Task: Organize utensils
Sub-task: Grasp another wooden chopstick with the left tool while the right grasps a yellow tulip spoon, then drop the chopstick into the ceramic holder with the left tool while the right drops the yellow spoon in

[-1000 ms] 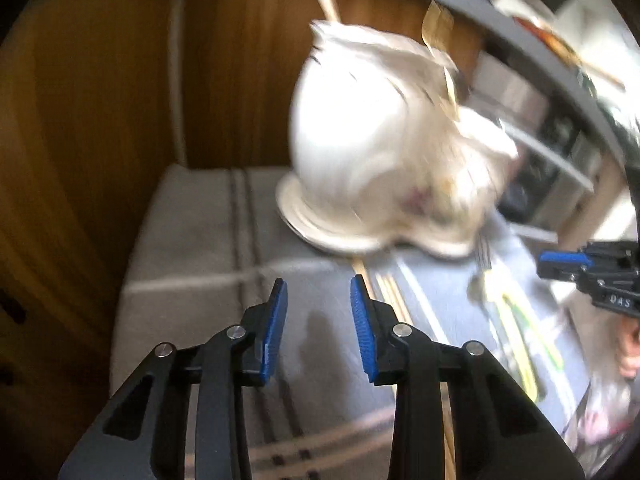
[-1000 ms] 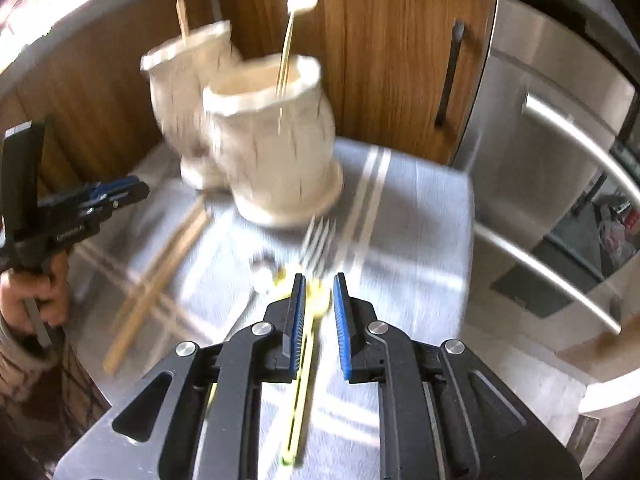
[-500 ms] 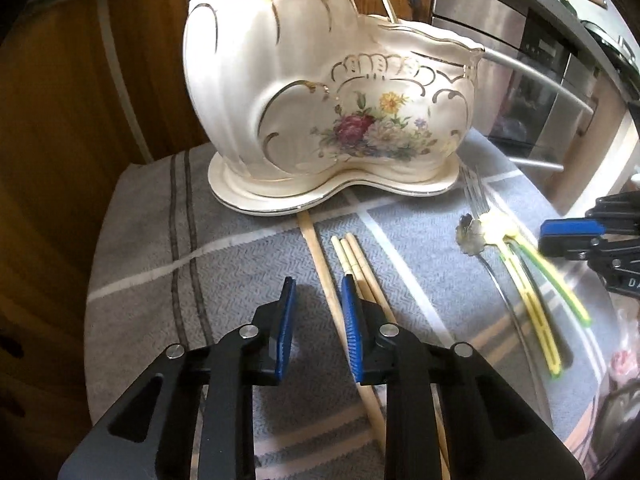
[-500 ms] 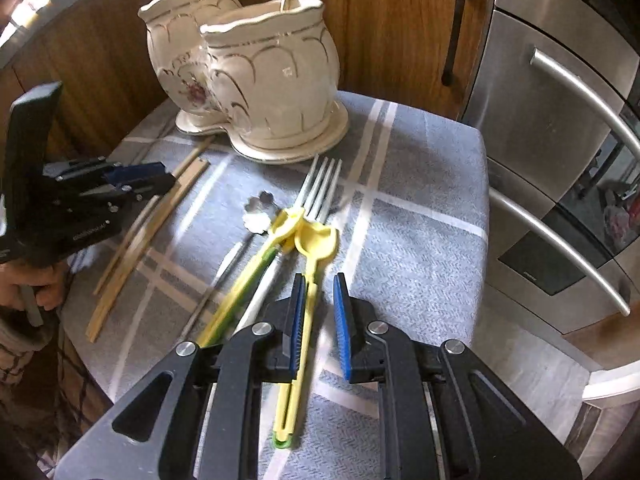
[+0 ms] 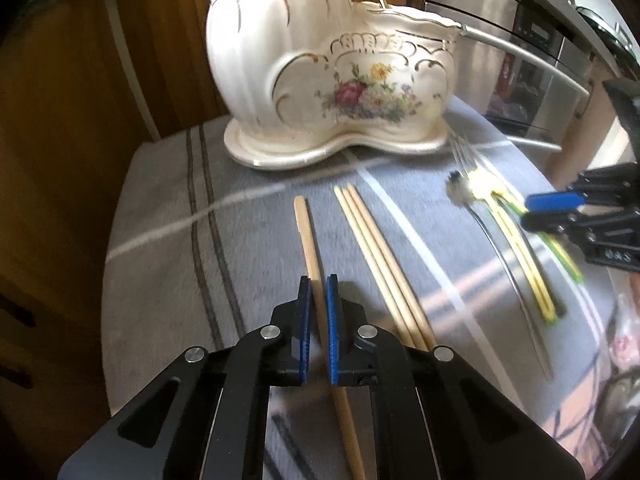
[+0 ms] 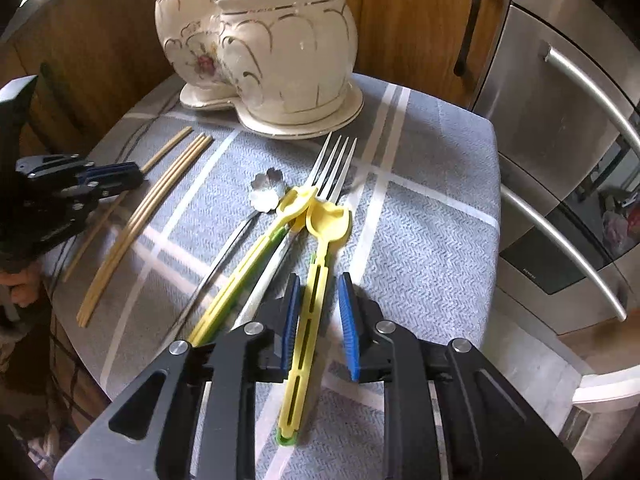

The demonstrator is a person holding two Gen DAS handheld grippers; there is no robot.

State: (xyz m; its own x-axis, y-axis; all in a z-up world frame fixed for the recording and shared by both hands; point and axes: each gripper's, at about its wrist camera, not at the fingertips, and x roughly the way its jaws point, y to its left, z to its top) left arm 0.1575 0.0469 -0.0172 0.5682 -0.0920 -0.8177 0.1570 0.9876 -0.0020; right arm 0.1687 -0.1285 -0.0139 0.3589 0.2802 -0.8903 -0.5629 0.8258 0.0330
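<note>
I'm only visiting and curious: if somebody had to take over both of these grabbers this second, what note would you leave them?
Left gripper: jaws nearly shut around the single wooden chopstick lying on the grey cloth; I can't tell if it is gripped.
Right gripper: open, straddling the handle of a yellow plastic spoon, not gripping.
On the cloth: three more chopsticks, two metal forks, a flower-headed spoon, a second yellow utensil.
Done: the ceramic holder already has a couple of utensils.
Left: everything else.

holder [image 5: 328, 80]: glossy ceramic | chopsticks [image 5: 380, 256]: matt wood | cloth [image 6: 420, 240]: woven | fork [image 6: 336, 164]: shiny metal
</note>
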